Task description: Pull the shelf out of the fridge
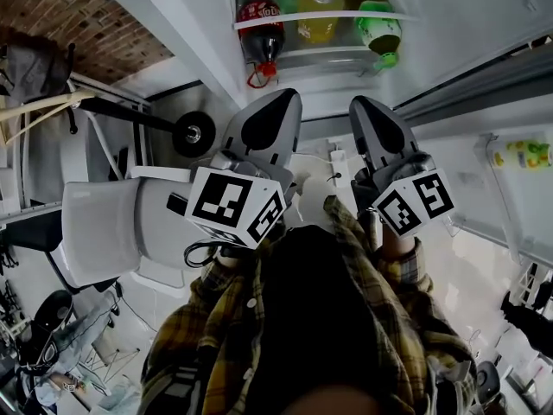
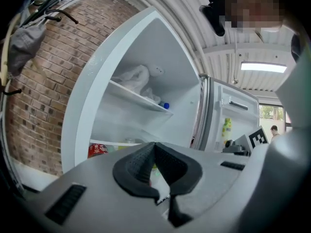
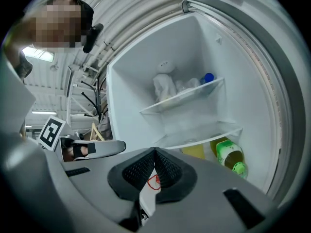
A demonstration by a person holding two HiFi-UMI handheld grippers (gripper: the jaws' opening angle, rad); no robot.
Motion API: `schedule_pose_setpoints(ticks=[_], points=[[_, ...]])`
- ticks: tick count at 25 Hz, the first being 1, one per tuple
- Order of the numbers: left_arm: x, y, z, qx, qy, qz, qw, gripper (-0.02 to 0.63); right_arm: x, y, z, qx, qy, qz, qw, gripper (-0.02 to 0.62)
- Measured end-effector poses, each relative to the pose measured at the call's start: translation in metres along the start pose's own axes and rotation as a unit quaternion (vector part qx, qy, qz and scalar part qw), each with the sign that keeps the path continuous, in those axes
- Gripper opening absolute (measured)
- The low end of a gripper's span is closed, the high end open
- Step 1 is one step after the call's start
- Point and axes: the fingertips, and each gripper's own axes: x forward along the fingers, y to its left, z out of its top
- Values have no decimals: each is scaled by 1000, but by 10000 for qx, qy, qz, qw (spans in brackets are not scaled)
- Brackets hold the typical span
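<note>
Both grey two-jaw grippers, left gripper (image 1: pixel 282 109) and right gripper (image 1: pixel 370 112), are closed and empty, level before the open white fridge (image 1: pixel 471 15), probably lining up. The clear, white-edged shelf (image 1: pixel 321 15) sits inside above drink bottles (image 1: pixel 260 26); it may be the target.

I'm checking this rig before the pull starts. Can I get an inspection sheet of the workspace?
Surface: fridge open; upper shelf and lower shelf both seated.
Job's things: neither shelf pulled yet; no tongs touch one.
Clutter: white bag and blue cap on the upper shelf; cola, yellow bottle and green bottle below the lower shelf.
Grippers: left tongs and right tongs shut, empty, in front of the fridge.
Cables: black loop under the left gripper.
Surroundings: brick wall; open door.
</note>
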Motion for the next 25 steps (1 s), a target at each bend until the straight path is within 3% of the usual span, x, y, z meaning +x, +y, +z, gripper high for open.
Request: schedule_pose_setpoints(ticks=[13, 25], points=[[38, 5, 6, -45, -59, 57, 10000, 3, 19, -33, 9, 78, 52, 84, 9999, 17], [107, 7, 16, -203, -369, 603, 9973, 3, 59, -85, 33, -137, 222, 789, 9965, 17]])
